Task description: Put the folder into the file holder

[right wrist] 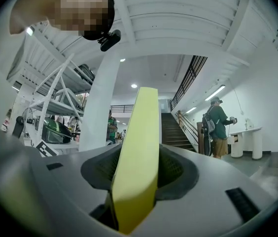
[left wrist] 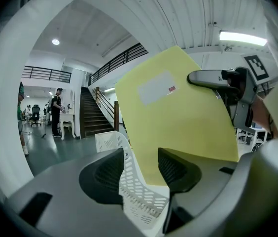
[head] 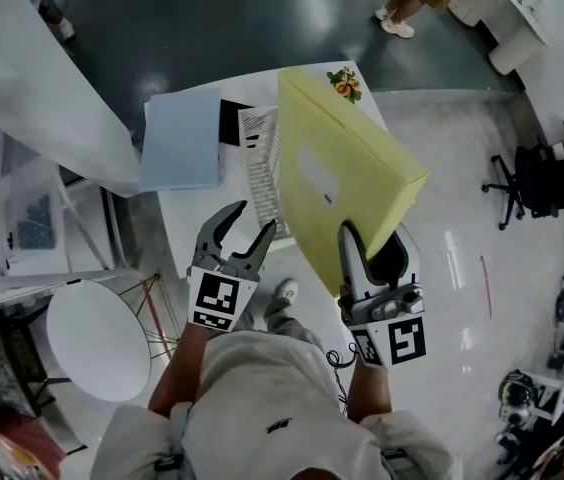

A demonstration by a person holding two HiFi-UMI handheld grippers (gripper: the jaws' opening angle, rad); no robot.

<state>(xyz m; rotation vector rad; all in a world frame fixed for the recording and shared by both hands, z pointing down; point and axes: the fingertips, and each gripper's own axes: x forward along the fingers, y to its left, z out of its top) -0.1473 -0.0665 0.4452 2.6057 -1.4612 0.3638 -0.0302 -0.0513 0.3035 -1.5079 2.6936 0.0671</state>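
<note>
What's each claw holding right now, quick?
Left claw: open, straddling the file holder wall.
Right claw: closed on the yellow folder.

a dark staircase [left wrist: 93, 116] rises beneath a railed balcony [left wrist: 45, 74]; left of it, a white desk [left wrist: 66, 118] stands on green floor [left wrist: 55, 151].

folder sticker: the white sticker [left wrist: 155, 88] on the yellow folder [head: 352, 178] showed a small red mark, no print legible.
marker squares: the left marker square [head: 215, 301] and right marker square [head: 407, 340] carried black-and-white patterns only, no letters or numbers.
</note>
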